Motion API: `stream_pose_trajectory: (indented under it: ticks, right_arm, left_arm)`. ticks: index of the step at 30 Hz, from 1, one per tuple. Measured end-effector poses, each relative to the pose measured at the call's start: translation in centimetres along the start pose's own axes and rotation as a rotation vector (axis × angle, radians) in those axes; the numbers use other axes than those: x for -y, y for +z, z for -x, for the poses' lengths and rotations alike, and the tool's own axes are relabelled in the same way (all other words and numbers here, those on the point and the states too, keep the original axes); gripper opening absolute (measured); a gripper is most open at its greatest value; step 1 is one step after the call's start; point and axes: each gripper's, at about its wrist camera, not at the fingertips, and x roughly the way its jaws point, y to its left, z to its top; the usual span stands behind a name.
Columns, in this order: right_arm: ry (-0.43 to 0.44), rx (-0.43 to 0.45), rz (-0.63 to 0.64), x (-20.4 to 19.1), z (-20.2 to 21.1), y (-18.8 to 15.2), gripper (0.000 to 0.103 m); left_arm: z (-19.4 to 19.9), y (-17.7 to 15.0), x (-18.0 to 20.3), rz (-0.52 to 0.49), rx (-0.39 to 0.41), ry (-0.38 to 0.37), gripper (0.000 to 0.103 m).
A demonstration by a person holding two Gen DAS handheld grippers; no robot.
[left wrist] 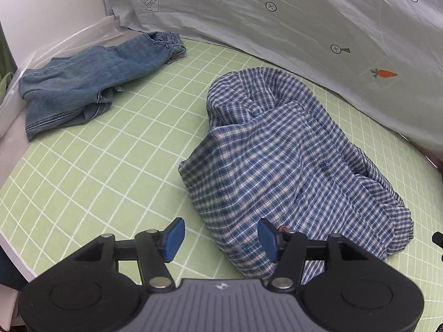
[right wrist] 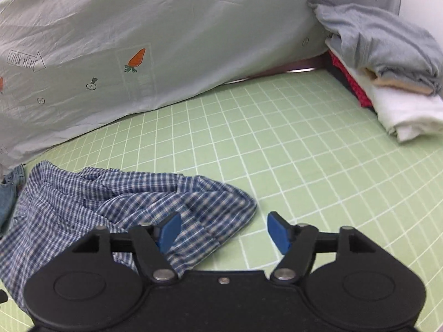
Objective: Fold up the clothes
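From the left wrist view, the left gripper (left wrist: 220, 239) sits at the bottom of the frame with its 2 blue pads spread wide, nothing between them. The right pad hangs over the near edge of a crumpled blue plaid shirt (left wrist: 290, 160), which fills the centre and right of the frame on a green grid mat (left wrist: 124, 152). A heap of blue jeans (left wrist: 91, 80) lies in the upper left, well apart from the shirt. A pale grey printed sheet (left wrist: 277, 13) hangs across the top.

In the right wrist view, the right gripper (right wrist: 224, 231) is also wide open and holds nothing. The plaid shirt (right wrist: 110, 202) spreads across the lower left, its corner reaching under the left pad. A stack of folded clothes (right wrist: 387, 63), grey over white and red, sits in the upper right.
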Motion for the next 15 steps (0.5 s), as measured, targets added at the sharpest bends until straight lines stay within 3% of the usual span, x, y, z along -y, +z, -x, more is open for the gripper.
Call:
stream_pose_trajectory:
  ticks: [8,15]
  right_arm:
    - [0.044,-0.109,-0.048,-1.3,-3.6,-1.3,0.082]
    - [0.029,-0.221,-0.126,-2.3,-9.6,0.4,0.084]
  left_arm:
    - [-2.7,2.9,0.1,-0.044,-0.019,0.03,0.069]
    - [-7.6,6.2,-0.6,0.013,-0.093,0.023,0.07]
